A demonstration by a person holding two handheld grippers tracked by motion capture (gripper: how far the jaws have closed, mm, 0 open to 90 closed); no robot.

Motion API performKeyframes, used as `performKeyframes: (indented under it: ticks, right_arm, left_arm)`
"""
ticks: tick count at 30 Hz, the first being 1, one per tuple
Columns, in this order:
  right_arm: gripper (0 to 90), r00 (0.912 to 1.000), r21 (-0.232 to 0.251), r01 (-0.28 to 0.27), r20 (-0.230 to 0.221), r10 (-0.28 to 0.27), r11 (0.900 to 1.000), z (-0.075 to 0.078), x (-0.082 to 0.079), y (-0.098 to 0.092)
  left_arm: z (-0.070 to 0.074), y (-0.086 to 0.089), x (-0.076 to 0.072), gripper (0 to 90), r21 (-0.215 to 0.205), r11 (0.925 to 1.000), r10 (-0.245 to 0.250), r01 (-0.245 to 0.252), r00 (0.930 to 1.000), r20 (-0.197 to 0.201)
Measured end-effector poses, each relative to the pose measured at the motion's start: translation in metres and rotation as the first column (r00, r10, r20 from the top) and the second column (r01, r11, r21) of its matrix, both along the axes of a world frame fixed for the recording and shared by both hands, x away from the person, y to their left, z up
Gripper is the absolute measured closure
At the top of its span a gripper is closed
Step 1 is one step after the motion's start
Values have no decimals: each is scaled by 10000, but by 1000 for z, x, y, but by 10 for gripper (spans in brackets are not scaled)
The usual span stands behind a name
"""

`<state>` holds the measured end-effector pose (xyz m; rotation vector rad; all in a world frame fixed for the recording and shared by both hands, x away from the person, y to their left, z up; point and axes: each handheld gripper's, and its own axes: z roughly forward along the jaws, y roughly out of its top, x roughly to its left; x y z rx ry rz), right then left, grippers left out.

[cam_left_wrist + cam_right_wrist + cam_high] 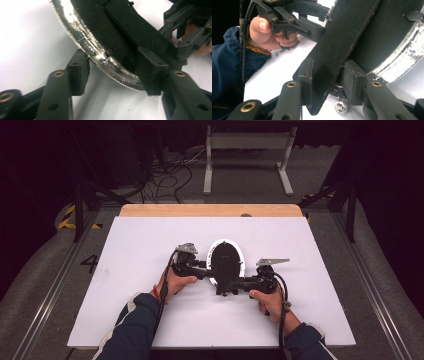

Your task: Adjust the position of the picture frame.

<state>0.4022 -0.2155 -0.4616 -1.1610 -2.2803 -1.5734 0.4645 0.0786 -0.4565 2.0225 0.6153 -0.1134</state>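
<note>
Oval black object with a shiny silver rim [226, 261], probably a mirror lying face down or a similar framed disc, resting on the white bench [150, 245] near its middle, a little toward the near edge. A flat black strap or stand [342, 42] runs across its dark back.

Left gripper [202, 270]: held in the person's left hand [175, 282], it reaches in from the left side of the object. In the left gripper view the silver rim [100, 57] passes between the two black jaws; one pad [80, 72] stands just beside the rim on the outside, the other pad [150, 72] lies against the black strap on the back. The jaws are half spread; whether both pads press on the rim cannot be told for certain.

Right gripper [235, 284]: held in the right hand [267, 302], it meets the near edge of the object from the right. In the right gripper view its two pads [305, 75] sit on either side of the black strap and pinch it. A small crumpled silver bit [342, 106] lies on the bench just below that grip.

Both forearms, in dark blue sleeves [135, 330], come in over the near edge of the bench. The far edge shows a strip of bare wood [210, 210].
</note>
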Motion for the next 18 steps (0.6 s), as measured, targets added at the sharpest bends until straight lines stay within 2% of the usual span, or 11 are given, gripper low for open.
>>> performKeyframes:
  ticks: [2, 5, 8, 14, 18]
  right_arm:
    - [656, 10000, -82, 12, 90, -11, 10000, 2, -1, 1]
    - [657, 9999, -56, 44, 116, -44, 10000, 2, -2, 2]
    - [657, 9999, -35, 71, 124, -70, 10000, 3, -2, 3]
    - [659, 9998, -161, 36, 195, -33, 9999, 4, -3, 4]
    - [657, 9995, -216, -103, 291, 109, 9997, 8, -5, 5]
  left_arm:
    - [5, 2, -3, 532, -131, 9999, 38, -36, 9998, 184]
    - [9, -2, -10, 560, -133, 9989, -438, 443, 9983, 377]
    - [16, -6, -16, 581, -83, 9985, -526, 535, 9949, 863]
    - [21, -6, -20, 596, 275, 9972, -727, 697, 9889, 1297]
    - [25, -6, -24, 595, 513, 9969, -680, 602, 9834, 1683]
